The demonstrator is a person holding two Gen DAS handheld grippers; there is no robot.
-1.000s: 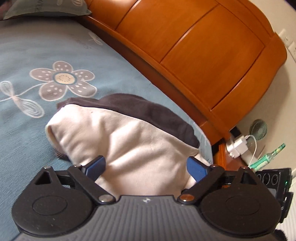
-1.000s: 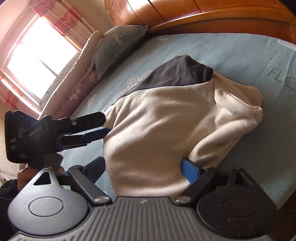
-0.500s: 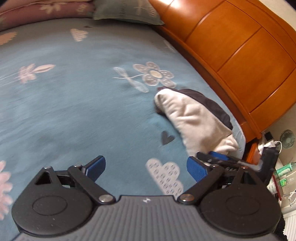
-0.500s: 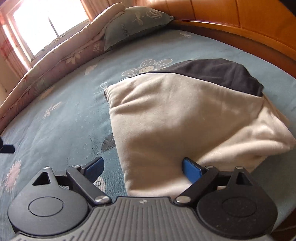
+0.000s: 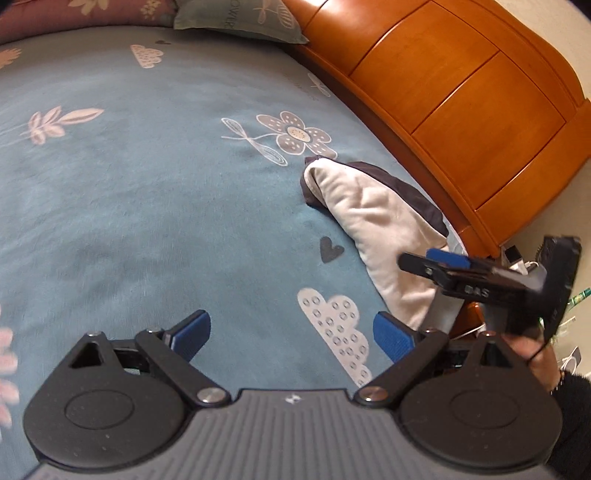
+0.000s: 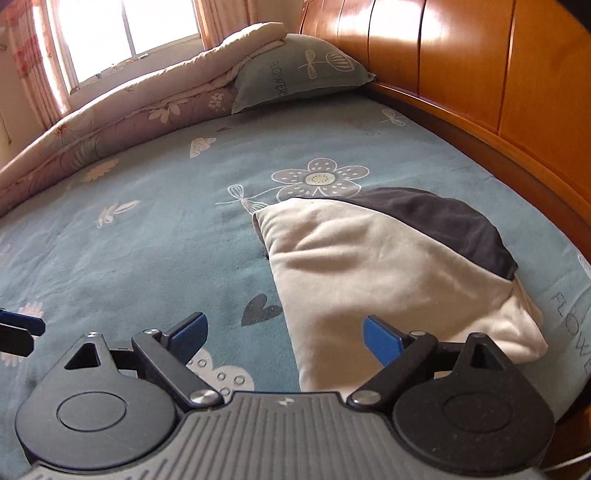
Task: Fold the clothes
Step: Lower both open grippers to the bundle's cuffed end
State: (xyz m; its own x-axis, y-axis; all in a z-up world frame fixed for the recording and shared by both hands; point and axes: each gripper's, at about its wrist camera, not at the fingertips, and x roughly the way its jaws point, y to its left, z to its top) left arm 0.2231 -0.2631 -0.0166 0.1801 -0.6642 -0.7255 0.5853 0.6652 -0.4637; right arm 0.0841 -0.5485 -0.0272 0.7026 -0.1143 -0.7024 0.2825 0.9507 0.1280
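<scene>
A folded cream garment (image 6: pixel 373 273) (image 5: pixel 376 225) with a dark grey piece (image 6: pixel 443 221) (image 5: pixel 413 192) on its far side lies on the blue flowered bedsheet (image 5: pixel 147 192) (image 6: pixel 147 236), close to the wooden headboard. My right gripper (image 6: pixel 286 330) is open just short of the garment's near edge, holding nothing; it also shows in the left wrist view as the right gripper (image 5: pixel 436 260), seen side-on over the garment's near corner. My left gripper (image 5: pixel 291 330) is open and empty over bare sheet, well left of the garment. The left gripper's fingertip (image 6: pixel 18 326) peeks in at the right wrist view's left edge.
An orange wooden headboard (image 5: pixel 461 92) (image 6: pixel 480 62) borders the bed beside the garment. A blue pillow (image 6: pixel 299 70) and a rolled floral quilt (image 6: pixel 110 125) lie at the far end under a window (image 6: pixel 125 33). A hand (image 5: pixel 532 350) holds the right gripper beyond the bed's edge.
Both grippers have drawn back from the garment, open throughout. The left one swung away over bare sheet; the right one backed off and lifted, so the garment now looks smaller.
</scene>
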